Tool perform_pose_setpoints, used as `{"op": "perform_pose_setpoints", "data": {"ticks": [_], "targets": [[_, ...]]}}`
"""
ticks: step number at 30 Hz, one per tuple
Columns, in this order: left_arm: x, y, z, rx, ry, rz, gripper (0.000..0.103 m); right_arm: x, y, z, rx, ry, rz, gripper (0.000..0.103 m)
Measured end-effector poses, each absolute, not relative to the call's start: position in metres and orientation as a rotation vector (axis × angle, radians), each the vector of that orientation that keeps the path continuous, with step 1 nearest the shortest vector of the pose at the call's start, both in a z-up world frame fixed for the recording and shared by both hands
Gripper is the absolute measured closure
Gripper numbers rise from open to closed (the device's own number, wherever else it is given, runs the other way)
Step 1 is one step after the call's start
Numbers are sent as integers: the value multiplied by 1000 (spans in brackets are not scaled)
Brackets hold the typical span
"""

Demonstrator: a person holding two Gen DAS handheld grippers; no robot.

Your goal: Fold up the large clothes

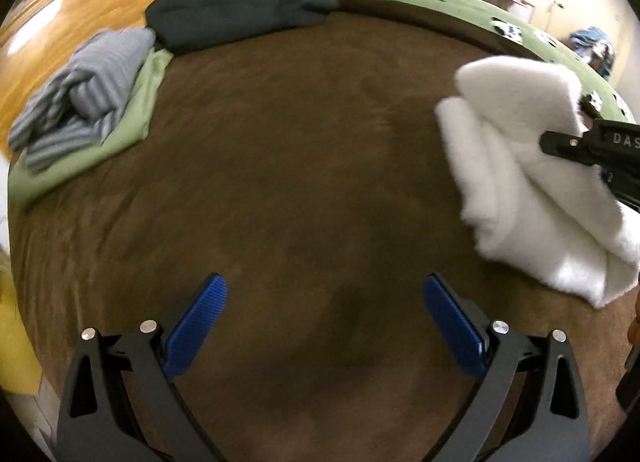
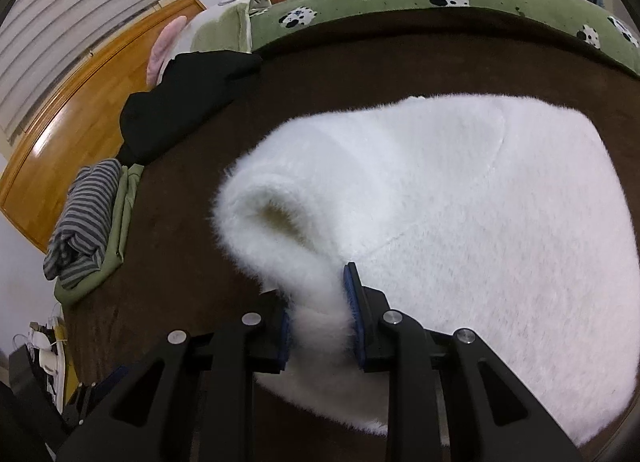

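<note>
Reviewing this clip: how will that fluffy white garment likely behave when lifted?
The fluffy white fleece garment probably flops, since it bunches between the right hand-held gripper pads. It seems bulky yet light, draping in thick folds. Its pile likely resists slipping.

White fluffy garment (image 2: 460,197) folded in thick bundle, on brown blanket (image 2: 180,254), rolled edge w/ opening at 9 o'clock

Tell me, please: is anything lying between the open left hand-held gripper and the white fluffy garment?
Nothing visible does. Between the left hand-held gripper, whose jaws stand open and empty, and the white fluffy garment there is only bare brown blanket. The striped garment and the black garment lie at the far edge, away from that path.
</note>
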State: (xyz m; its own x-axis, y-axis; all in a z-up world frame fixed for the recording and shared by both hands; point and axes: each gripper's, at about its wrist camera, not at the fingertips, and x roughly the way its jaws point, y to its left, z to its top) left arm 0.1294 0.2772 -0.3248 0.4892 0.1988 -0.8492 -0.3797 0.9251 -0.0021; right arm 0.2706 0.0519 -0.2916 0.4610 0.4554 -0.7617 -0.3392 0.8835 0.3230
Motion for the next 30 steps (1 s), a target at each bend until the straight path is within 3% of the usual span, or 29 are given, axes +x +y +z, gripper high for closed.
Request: {"op": "perform_pose_setpoints", "data": {"ticks": [8, 11, 17, 24, 25, 27, 28, 29, 30], "targets": [[112, 288, -327, -249, 1002, 383, 7, 269, 67, -287, 101, 978, 526, 80], [111, 285, -329, -232, 1012, 378, 7, 267, 83, -292, 67, 1008, 551, 91], [106, 286, -334, -239, 1033, 374, 7, 271, 87, -320, 73, 1106, 519, 91], [101, 287, -337, -246, 1049, 389, 7, 274, 89, -313, 31, 1130, 546, 90], [100, 288, -334, -249, 1048, 394, 7, 274, 88, -310, 41, 1133, 551, 87], [99, 292, -327, -258, 1045, 399, 7, 273, 84, -301, 108, 1143, 578, 70], [99, 293, -322, -261, 1041, 398, 7, 270, 80, -292, 136, 1133, 581, 50], [100, 295, -316, -262, 1036, 393, 7, 267, 79, -284, 140, 1118, 583, 40], [102, 295, -310, -260, 1032, 383, 7, 262, 76, -271, 141, 1089, 591, 40]]}}
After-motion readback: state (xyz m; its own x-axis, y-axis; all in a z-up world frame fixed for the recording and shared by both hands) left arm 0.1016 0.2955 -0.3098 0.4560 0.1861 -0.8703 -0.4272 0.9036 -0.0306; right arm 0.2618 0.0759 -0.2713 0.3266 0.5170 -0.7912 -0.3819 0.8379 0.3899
